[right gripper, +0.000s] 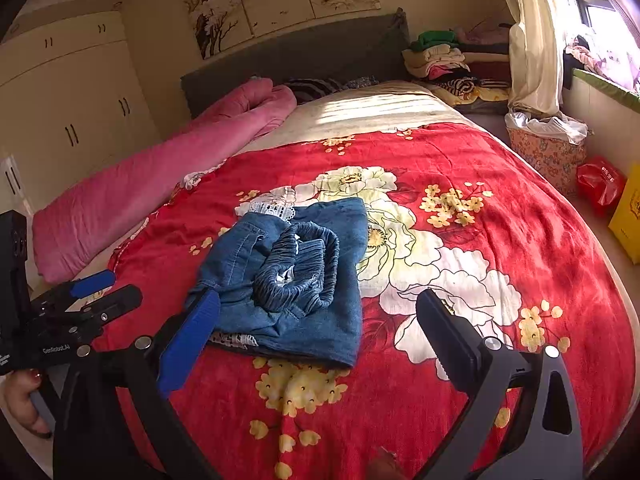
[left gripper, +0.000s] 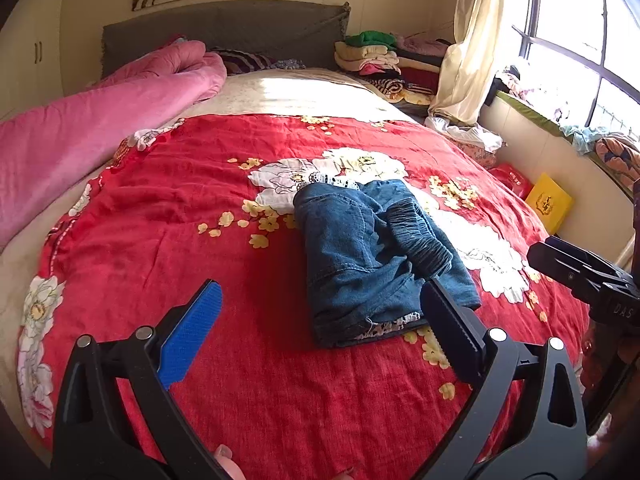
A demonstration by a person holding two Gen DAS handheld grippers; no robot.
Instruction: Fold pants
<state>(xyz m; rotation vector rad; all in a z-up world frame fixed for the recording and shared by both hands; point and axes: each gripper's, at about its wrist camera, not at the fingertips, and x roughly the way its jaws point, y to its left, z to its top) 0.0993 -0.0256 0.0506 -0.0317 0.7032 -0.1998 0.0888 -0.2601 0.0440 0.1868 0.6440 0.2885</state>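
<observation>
Only right wrist shows pants' (right gripper: 288,280) waistband opening, seemingly.

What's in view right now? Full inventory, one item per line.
pants: 1, blue denim, folded, mid-bed on the bedspread
bedspread: 1, red floral, covering the bed
quilt: 1, pink, rolled along bed's far side
clothes stack: 1, mixed colours, beside the headboard
box: 1, yellow, on the floor under the window
left gripper: 1, black with blue pad, open, empty
right gripper: 1, same, open, empty
</observation>
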